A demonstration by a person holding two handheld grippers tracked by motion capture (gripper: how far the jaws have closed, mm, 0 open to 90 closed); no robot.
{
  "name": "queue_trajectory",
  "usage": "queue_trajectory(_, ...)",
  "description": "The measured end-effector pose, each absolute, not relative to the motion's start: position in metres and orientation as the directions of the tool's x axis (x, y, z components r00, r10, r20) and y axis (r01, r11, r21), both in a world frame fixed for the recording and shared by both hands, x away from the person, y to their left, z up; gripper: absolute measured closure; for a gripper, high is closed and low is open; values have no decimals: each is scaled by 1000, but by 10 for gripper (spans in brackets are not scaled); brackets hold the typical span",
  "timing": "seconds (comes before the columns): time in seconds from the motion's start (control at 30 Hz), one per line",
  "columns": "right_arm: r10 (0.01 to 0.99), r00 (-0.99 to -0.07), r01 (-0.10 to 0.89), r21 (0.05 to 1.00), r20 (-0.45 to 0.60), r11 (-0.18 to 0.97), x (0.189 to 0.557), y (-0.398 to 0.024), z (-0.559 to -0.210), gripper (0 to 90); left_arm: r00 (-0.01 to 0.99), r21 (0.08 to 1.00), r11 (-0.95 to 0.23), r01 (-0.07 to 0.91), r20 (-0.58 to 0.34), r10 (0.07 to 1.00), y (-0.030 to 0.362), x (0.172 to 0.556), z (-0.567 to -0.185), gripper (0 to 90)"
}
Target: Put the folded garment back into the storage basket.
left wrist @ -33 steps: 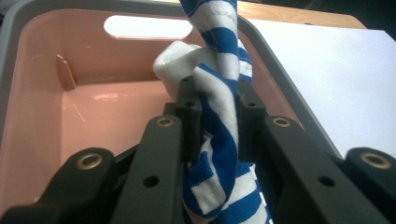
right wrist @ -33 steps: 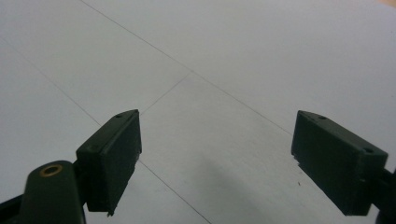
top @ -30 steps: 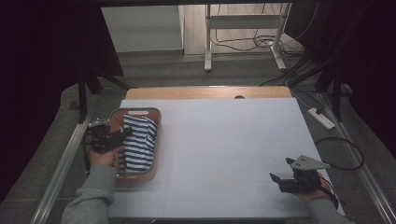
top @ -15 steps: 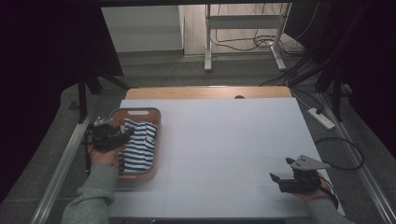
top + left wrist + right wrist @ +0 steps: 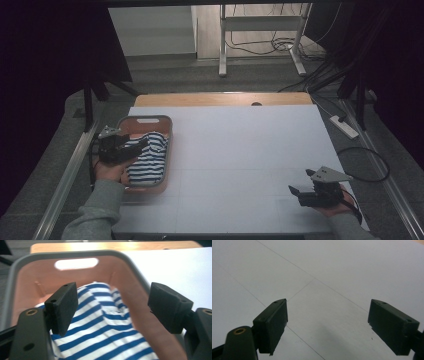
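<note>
High view: a white worktop (image 5: 240, 150) with faint grid lines is seen over a wooden edge, set on grey carpet, with a metal desk frame (image 5: 260, 40) and cables beyond; the room's sides are lost in darkness. A blue-and-white striped cloth (image 5: 147, 157) lies inside a pink plastic basket with a grey rim (image 5: 167, 135) at the worktop's left. The left gripper (image 5: 142, 144) is held over it, its jaws just opened and released, perhaps brushing the fabric. The right gripper (image 5: 296, 192) is held released above bare worktop, well apart.
</note>
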State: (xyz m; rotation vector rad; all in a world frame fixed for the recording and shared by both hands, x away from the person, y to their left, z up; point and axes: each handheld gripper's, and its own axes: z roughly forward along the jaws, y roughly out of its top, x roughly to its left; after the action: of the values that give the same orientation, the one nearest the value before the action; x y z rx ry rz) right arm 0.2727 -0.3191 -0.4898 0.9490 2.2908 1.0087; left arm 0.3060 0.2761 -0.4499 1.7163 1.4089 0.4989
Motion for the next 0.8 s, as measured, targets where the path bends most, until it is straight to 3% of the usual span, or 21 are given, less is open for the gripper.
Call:
queue_trajectory(0.43, 744, -656, 402, 774, -130, 490, 272, -319, -488, 168, 433, 825, -68, 561, -223, 873, 256, 274, -451, 249)
queue_trajectory(0.8, 743, -656, 403, 773, -130, 490, 272, -319, -488, 168, 473, 833, -72, 549, -238, 848, 244, 251, -467, 244)
